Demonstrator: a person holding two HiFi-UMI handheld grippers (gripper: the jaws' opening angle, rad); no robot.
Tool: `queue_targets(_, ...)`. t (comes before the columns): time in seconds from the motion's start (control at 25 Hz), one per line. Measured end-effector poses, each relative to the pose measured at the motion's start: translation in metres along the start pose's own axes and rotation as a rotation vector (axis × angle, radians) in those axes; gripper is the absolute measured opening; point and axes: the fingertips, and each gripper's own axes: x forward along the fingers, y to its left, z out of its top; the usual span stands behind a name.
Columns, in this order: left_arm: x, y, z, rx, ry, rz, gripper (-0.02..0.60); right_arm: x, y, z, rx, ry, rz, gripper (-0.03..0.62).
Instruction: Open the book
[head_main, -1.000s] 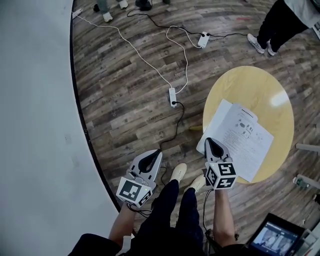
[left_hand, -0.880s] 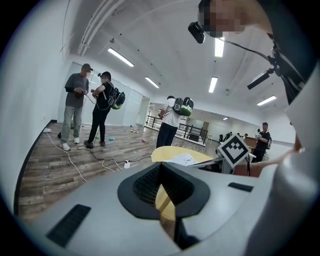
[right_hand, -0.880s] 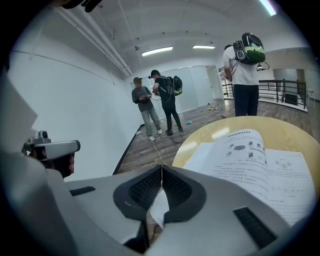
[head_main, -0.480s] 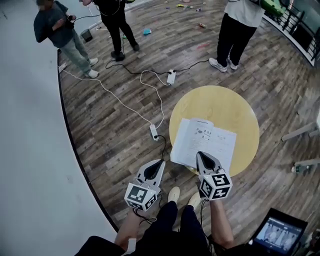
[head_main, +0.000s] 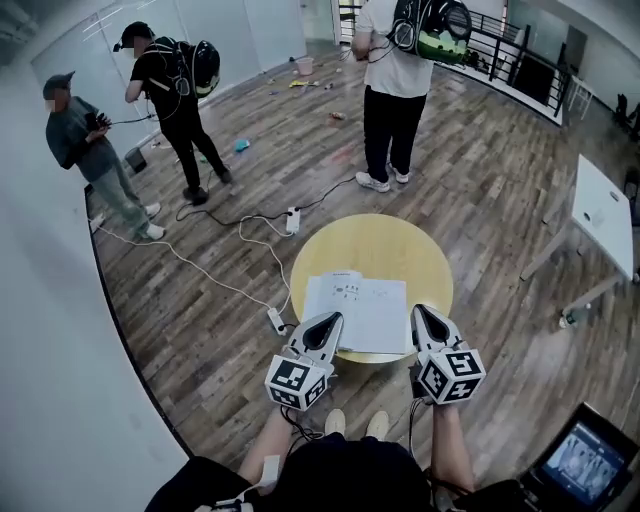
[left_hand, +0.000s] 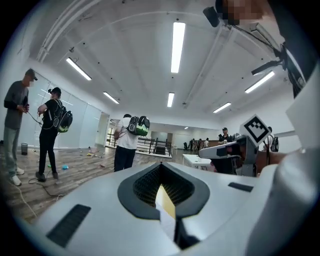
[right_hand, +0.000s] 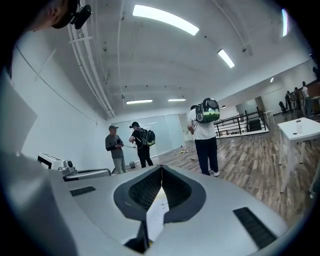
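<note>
- Head view: found the book (head_main: 355, 312) lying flat on the round yellow table (head_main: 375, 245), toward the near rim, with a white printed sheet facing up. Could not tell the spine side from the free side, nor whether it is already spread open.
- Same view: logged the left gripper (head_main: 333, 317) over the book's near left part and the right gripper (head_main: 417, 310) just beside its right edge. Could not confirm contact or height above the page. Read the tips as pressed together on each, with nothing carried.
- Left gripper view: confirmed jaws closed to a point and empty. Glimpsed yellow tabletop and a white strip of page through the slit below.
- Right gripper view: confirmed jaws closed and empty. Glimpsed white printed paper through the slit.
- Handling, judged: expect thin, light, floppy paper, likely to skate on the smooth top and to crease if pinched hard.
- Grip, judged: suggest pinning one side with a closed tip. Then part the other jaws a little, nip only the top leaf at a free corner, and turn it over.
</note>
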Motion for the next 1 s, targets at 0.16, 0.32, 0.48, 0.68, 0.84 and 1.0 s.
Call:
queue_targets(0.16, 0.024, -0.019, 0.026, 0.044, -0.063, -0.036, -0.003, -0.020, -0.018, 0.020, -0.040, -0.050, -0.026, 0.006)
queue_targets(0.32, 0.025, -0.029, 0.026, 0.058, -0.053, -0.049, -0.003, -0.028, -0.018, 0.018, -0.037, -0.046, -0.037, 0.005)
queue_targets(0.48, 0.021, -0.028, 0.028, 0.050, -0.054, -0.042, -0.003, -0.029, -0.009, 0.017, -0.050, -0.027, -0.029, 0.005)
queue_targets(0.68, 0.019, -0.025, 0.029, 0.052, -0.055, -0.038, -0.003, -0.026, -0.003, 0.019, -0.043, -0.031, -0.017, 0.005)
queue_targets(0.84, 0.021, -0.028, 0.029, 0.053, -0.053, -0.045, -0.003, -0.026, -0.003, 0.019, -0.046, -0.029, -0.016, 0.005)
queue_targets(1.0, 0.024, -0.030, 0.031, 0.058, -0.055, -0.053, -0.003, -0.026, -0.003, 0.020, -0.053, -0.030, -0.016, 0.005)
